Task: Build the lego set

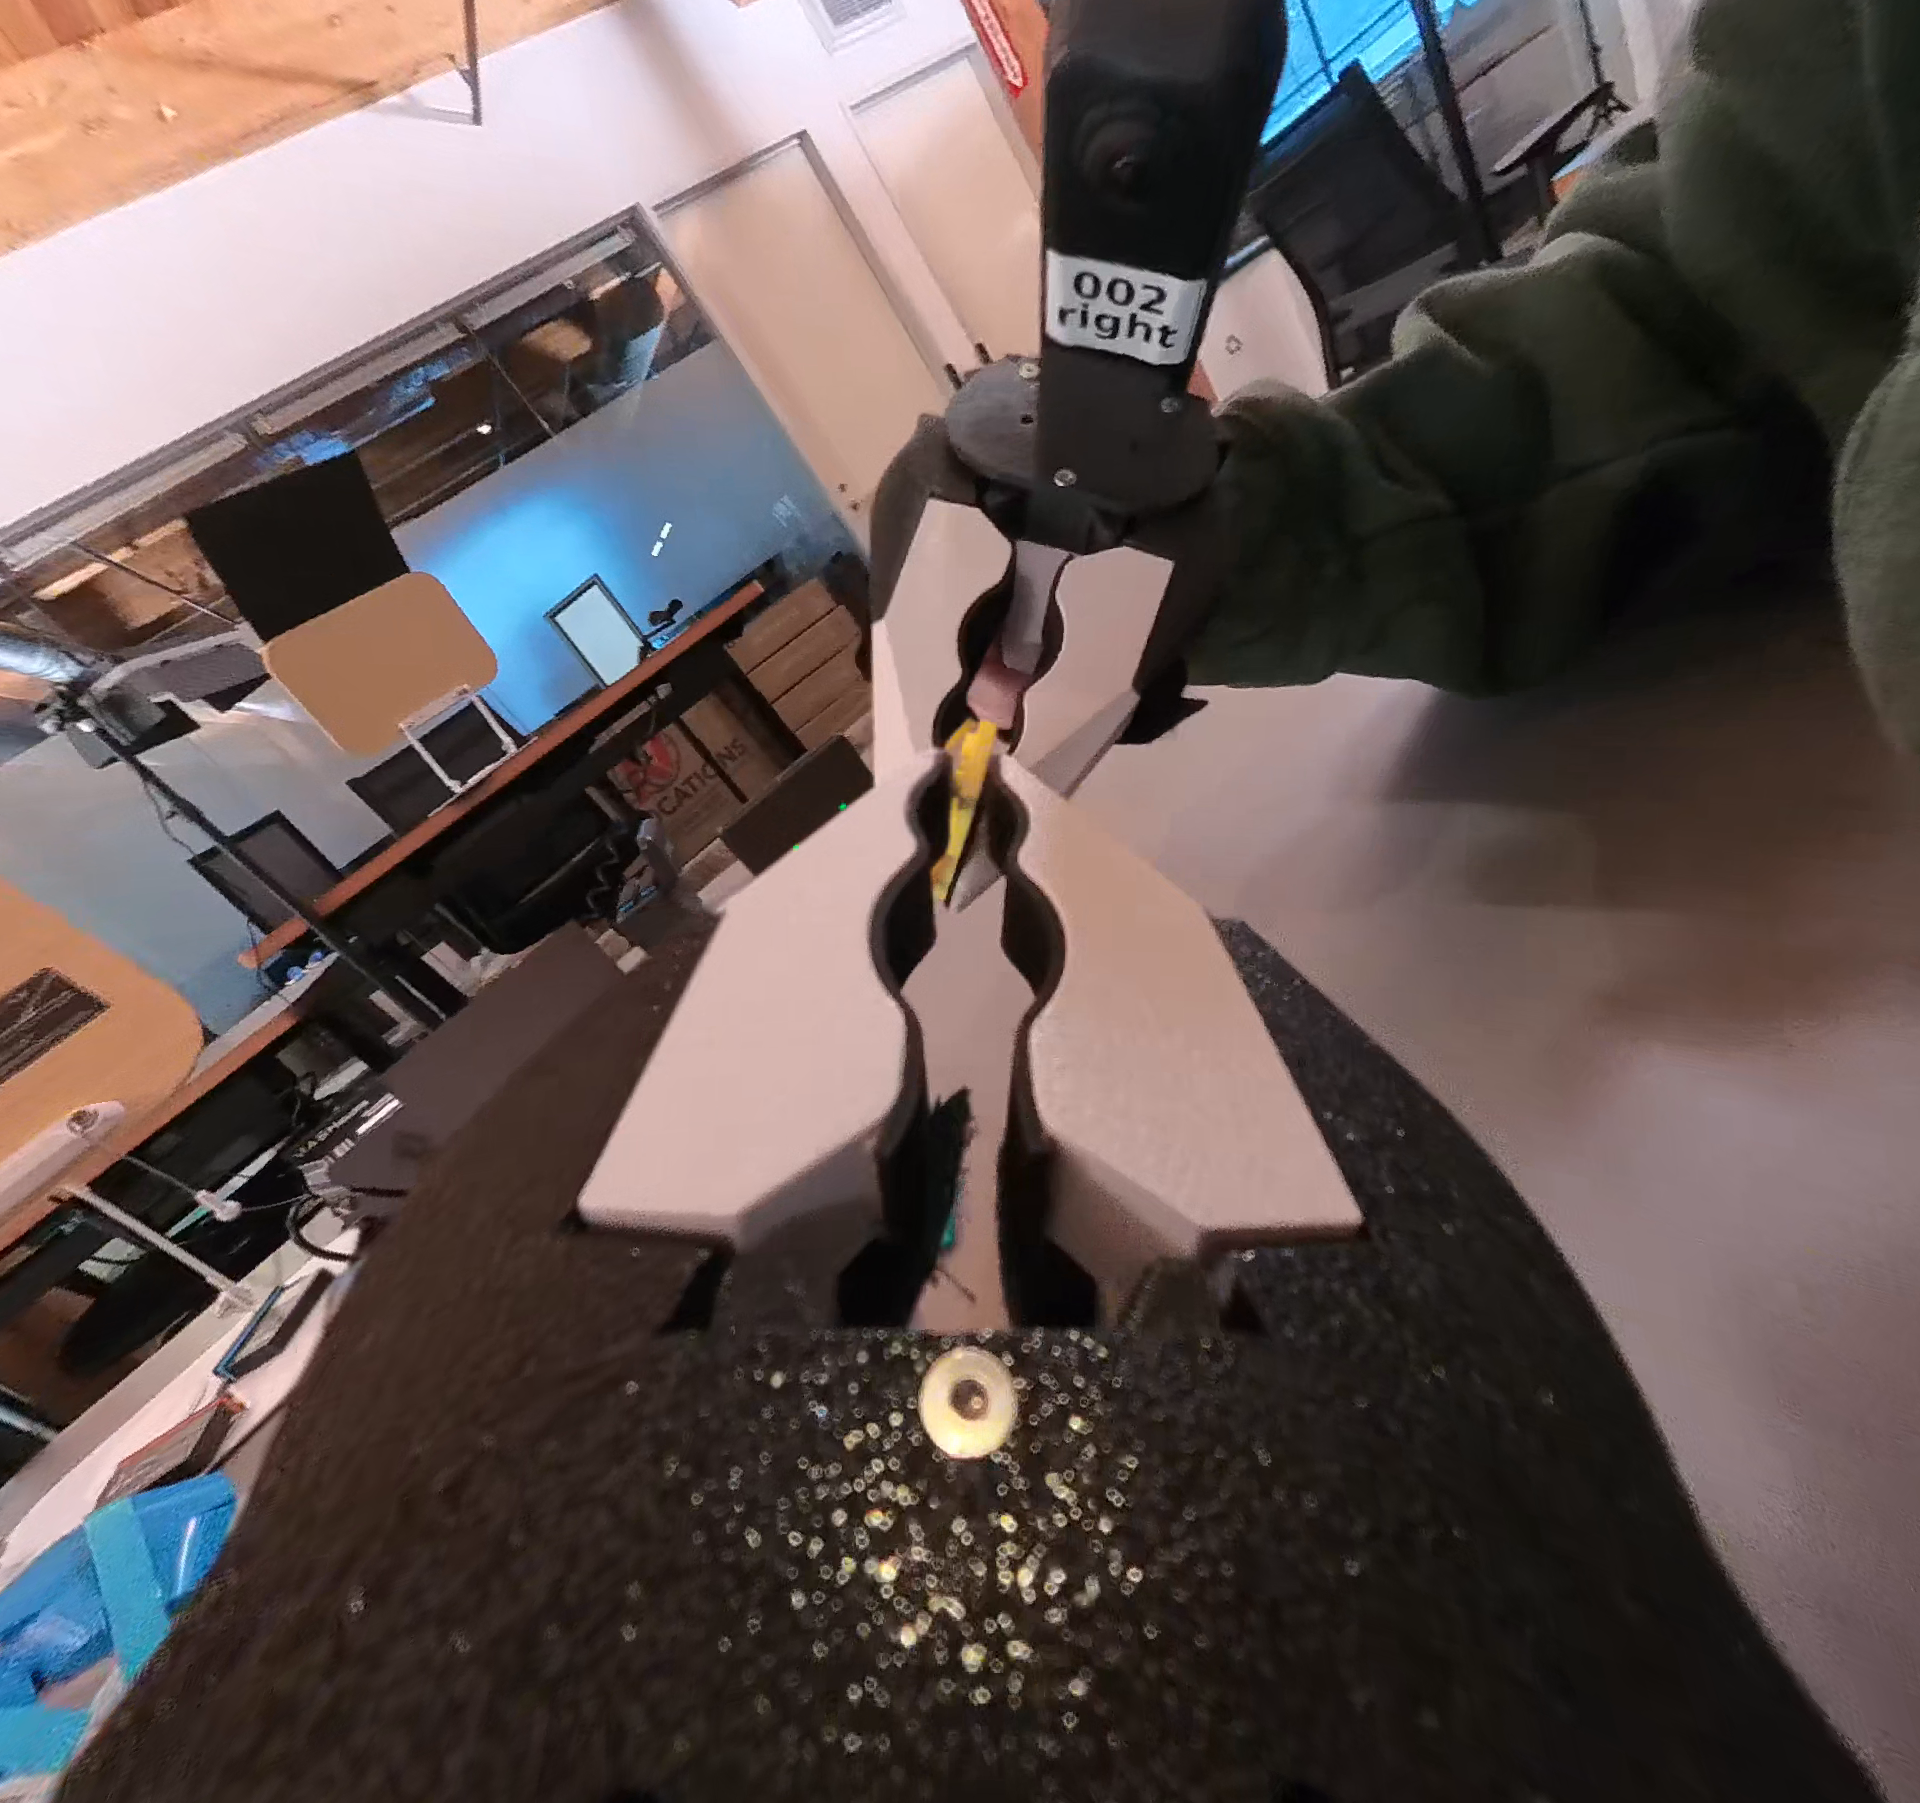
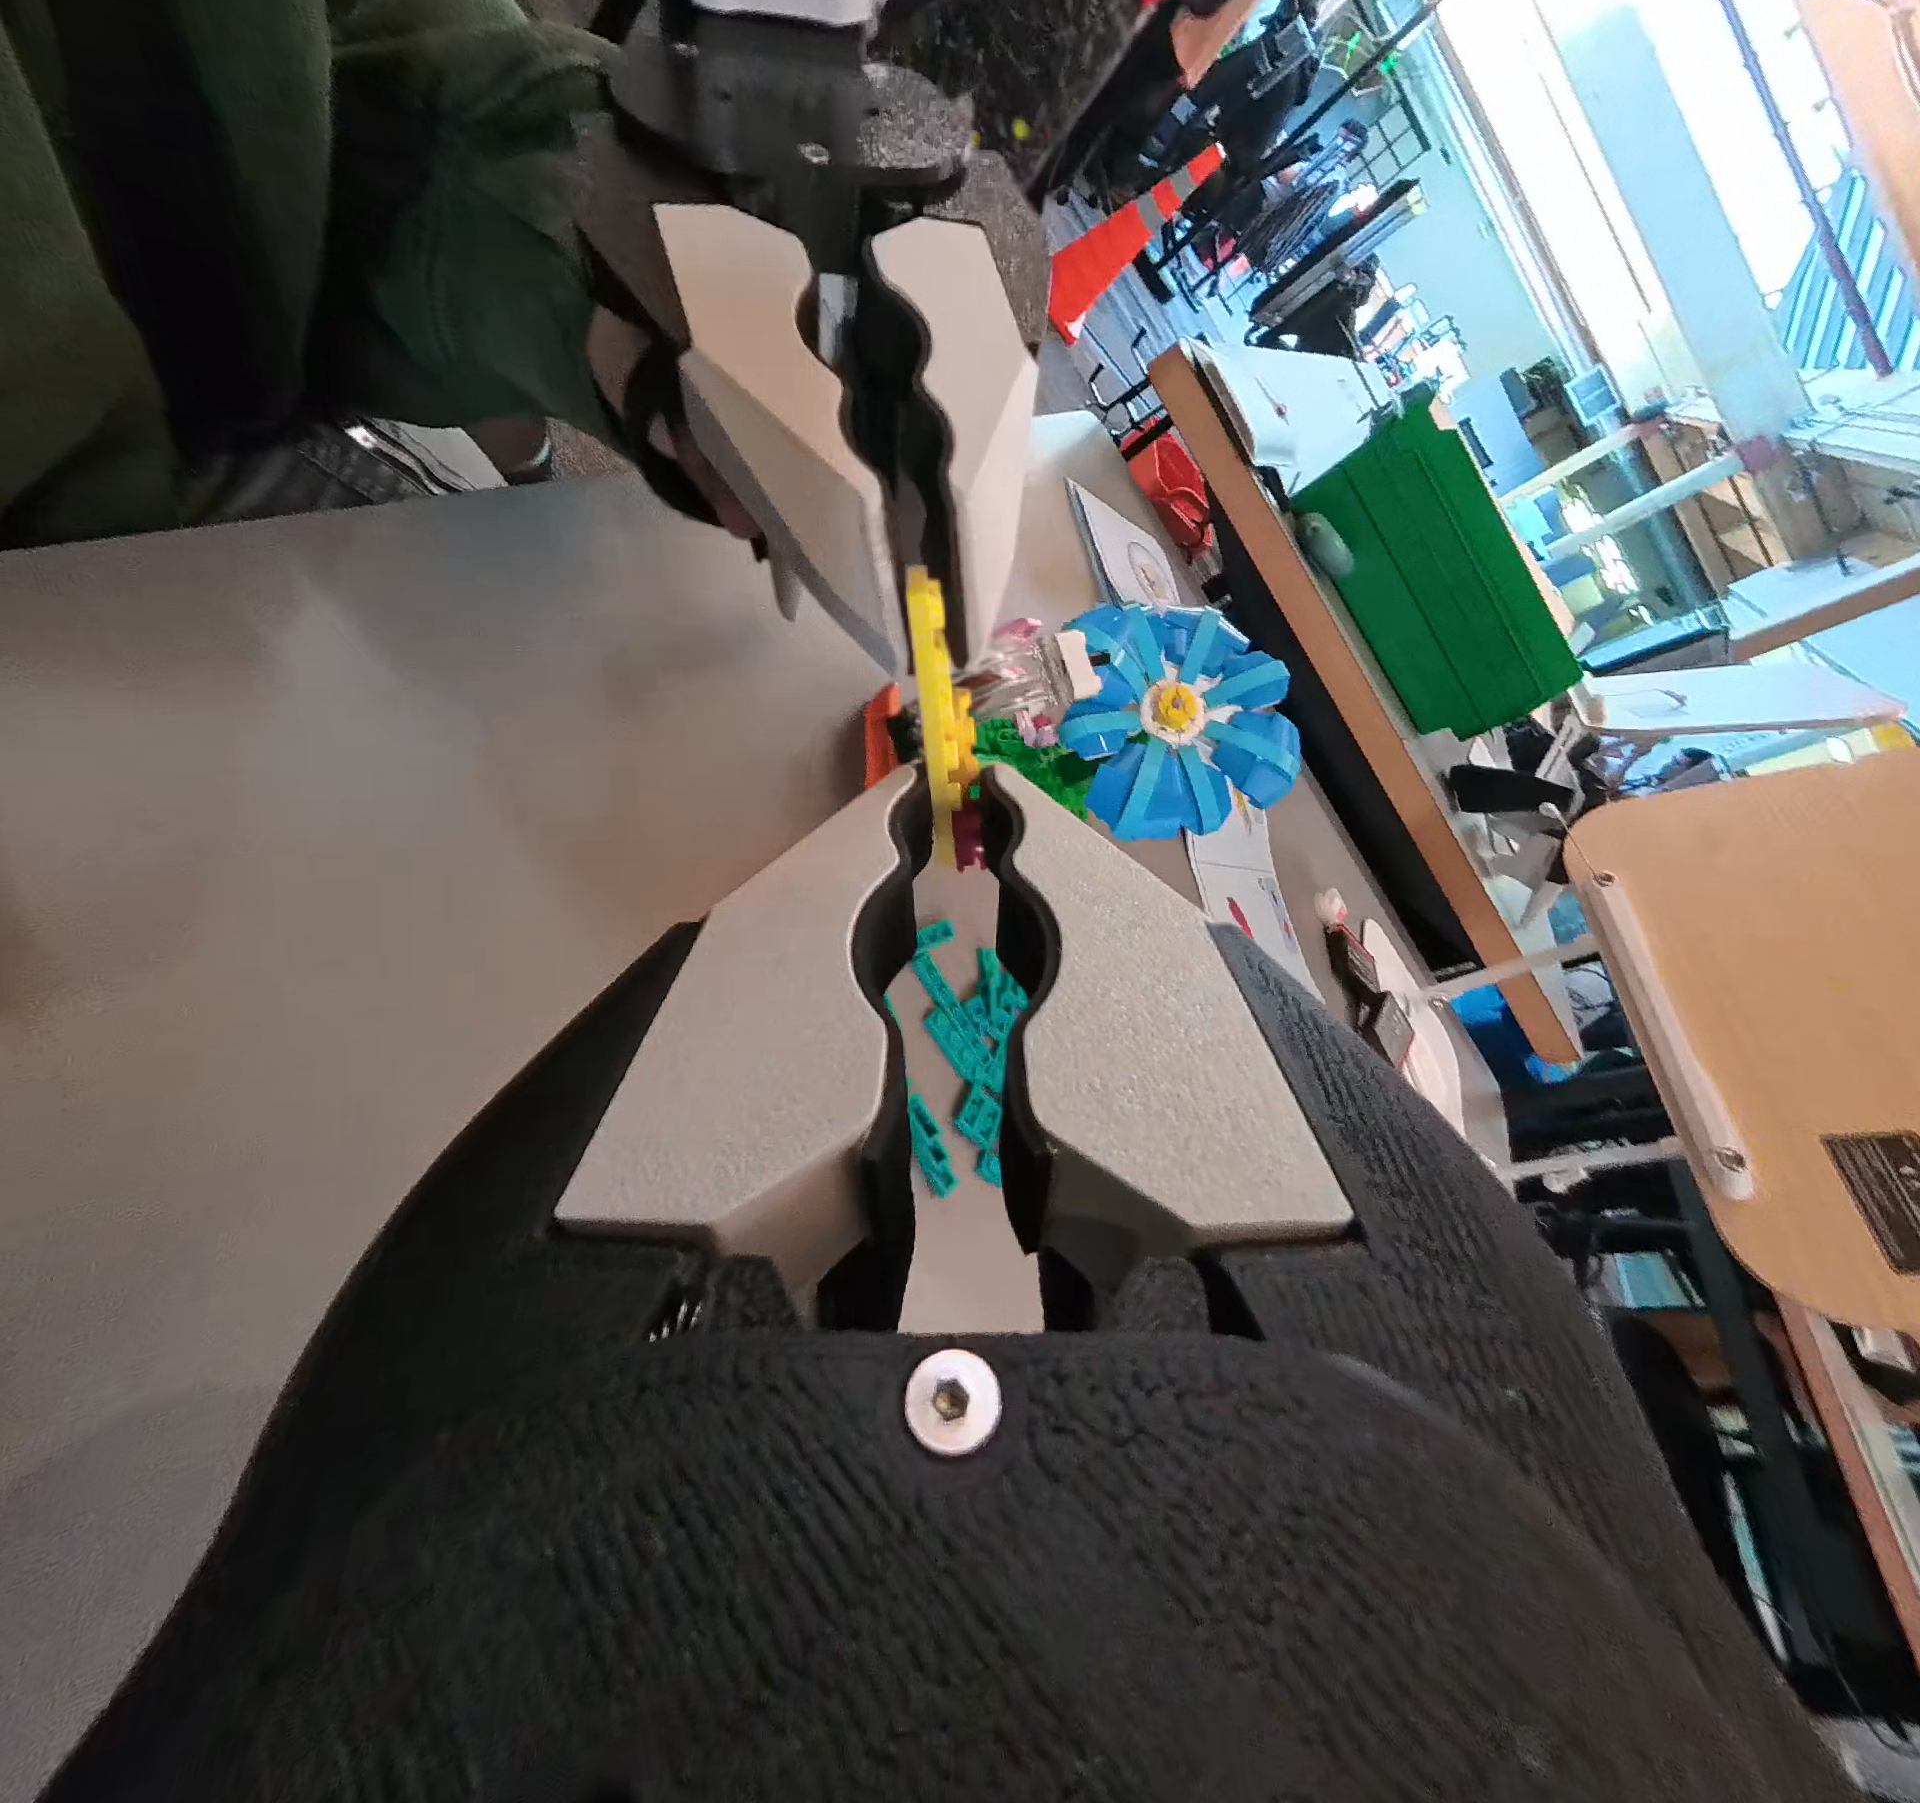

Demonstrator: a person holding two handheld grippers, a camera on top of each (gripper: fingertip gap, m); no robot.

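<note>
A flat yellow lego piece [image 2: 940, 714] is held edge-on in the air between both grippers, above the grey table [image 2: 364, 766]. My right gripper [image 2: 951, 792] is shut on its near end, where a small magenta piece [image 2: 971, 839] sits against it. My left gripper [image 2: 923, 610] comes in from the opposite side and is shut on the far end. In the left wrist view the yellow piece [image 1: 966, 808] sits in my left gripper's [image 1: 971, 782] tips, and the right gripper [image 1: 992, 719] meets it head-on. A finished blue lego flower [image 2: 1179, 714] stands just behind.
Several loose teal lego pieces [image 2: 961, 1036] lie on the table below my right gripper. Green lego foliage [image 2: 1023, 756] and an orange piece [image 2: 881, 735] lie near the flower. Instruction sheets [image 2: 1247, 901] lie to the right. A green bin [image 2: 1434, 558] stands on a neighbouring desk. A green sleeve [image 1: 1558, 454] holds the right gripper. Only a small space, under 4 cm, lies between the two pairs of fingers. The right tips stand about 20 cm off the finished blue lego flower [image 2: 1179, 714].
</note>
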